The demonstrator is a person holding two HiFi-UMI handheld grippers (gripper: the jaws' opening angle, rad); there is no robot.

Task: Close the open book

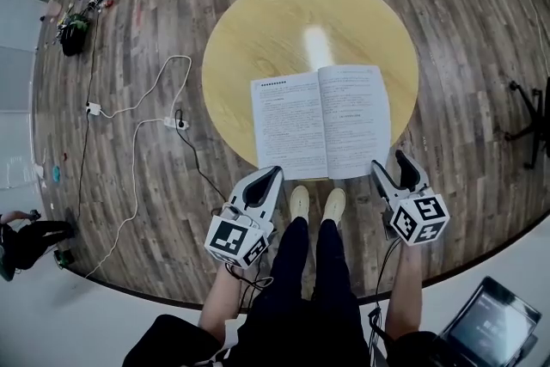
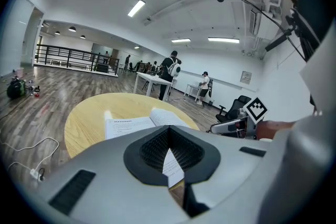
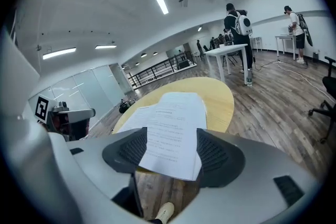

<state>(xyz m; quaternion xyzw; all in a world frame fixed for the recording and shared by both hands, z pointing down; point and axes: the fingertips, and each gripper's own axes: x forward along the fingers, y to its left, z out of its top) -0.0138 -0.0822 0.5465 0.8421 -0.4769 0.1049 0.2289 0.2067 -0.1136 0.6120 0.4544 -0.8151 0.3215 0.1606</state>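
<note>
Your book (image 1: 322,120) lies open and flat on the round table (image 1: 258,21), in the lower centre of the head view. Its spine runs up the frame and its bottom edge reaches the table's near rim. The left page carries a bold heading at its top and both pages face up.

Your forearms come up from the bottom of the frame, one on each side of your legs. Each carries its tongs tilted downward toward the table's near edge.

Your left gripper (image 1: 277,172) sits at lower left. Its marker cube is behind it and its nose is angled up and to the right, near the book's lower left corner but not touching it. Its jaws are drawn together at the tips with nothing gripped. In the left gripper view only a sliver of page shows through the gap between the pads.

Your right gripper (image 1: 391,163) sits at lower right, just beside the book's lower right corner, pointing up the frame and slightly left. Its jaws stand apart. In the right gripper view the right page shows in the gap between the ribbed pads (image 3: 212,152), and neither pad presses on it.

Your shoes (image 1: 299,202) show beneath the table rim between the two tongs.
</note>
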